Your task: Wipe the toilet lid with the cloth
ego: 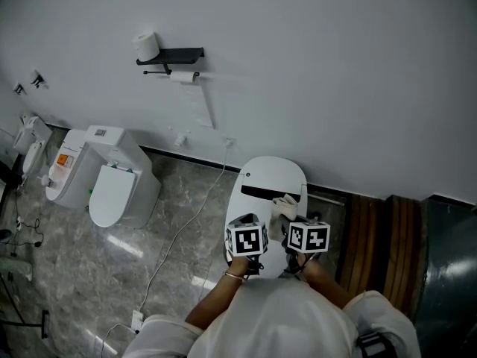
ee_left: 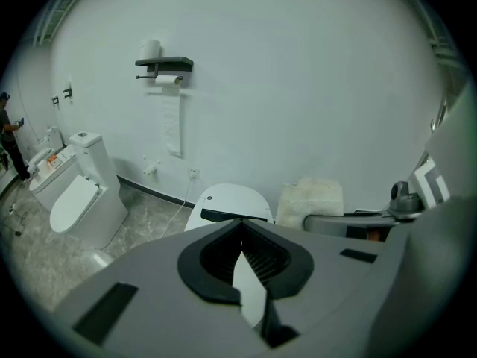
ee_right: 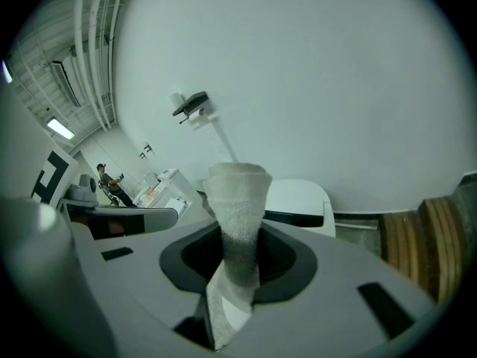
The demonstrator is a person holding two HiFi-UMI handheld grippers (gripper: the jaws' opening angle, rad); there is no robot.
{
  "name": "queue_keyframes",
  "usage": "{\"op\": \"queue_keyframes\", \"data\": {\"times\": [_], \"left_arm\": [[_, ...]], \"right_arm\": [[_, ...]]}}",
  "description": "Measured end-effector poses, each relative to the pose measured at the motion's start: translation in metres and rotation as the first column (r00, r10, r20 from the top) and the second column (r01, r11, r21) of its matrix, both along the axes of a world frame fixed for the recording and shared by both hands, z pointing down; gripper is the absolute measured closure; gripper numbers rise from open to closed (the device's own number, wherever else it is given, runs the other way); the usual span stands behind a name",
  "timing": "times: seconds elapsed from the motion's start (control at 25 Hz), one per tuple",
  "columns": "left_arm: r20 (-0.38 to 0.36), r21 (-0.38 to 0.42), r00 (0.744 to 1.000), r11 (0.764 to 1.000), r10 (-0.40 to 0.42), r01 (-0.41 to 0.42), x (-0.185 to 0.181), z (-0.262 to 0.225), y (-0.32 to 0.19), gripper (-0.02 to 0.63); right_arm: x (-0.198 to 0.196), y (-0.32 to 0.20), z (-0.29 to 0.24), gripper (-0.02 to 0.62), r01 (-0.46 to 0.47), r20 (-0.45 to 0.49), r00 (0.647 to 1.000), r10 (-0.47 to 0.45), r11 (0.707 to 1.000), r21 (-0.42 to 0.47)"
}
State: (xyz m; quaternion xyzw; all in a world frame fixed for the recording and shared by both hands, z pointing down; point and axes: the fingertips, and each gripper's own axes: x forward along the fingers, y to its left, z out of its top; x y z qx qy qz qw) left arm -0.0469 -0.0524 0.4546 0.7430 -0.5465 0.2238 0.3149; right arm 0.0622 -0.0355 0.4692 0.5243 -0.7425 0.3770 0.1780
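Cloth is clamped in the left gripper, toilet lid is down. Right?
Not quite: the cloth is in the right gripper, not the left. The right gripper view shows its jaws shut on the cloth. In the left gripper view, the left gripper is shut with nothing between its jaws. The toilet lid is down, as you said.

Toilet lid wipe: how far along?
Done: the cloth is clamped in the right gripper. In hand: the cloth is held over the lid; whether it touches isn't clear in any view. Left: the wiping itself, since nothing shows the lid wiped yet. The left gripper is shut and empty.
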Motion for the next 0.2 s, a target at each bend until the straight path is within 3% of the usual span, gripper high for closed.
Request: {"op": "queue_keyframes", "data": {"times": [0.2], "left_arm": [[-0.003,0.009,1.000,1.000,-0.007,0.007,0.0001,-0.0004,0.0011,0.594]], "right_arm": [[0.0029,0.0025,0.0008,0.492,-0.003,0.002,1.000,0.003,1.000,0.001]]}}
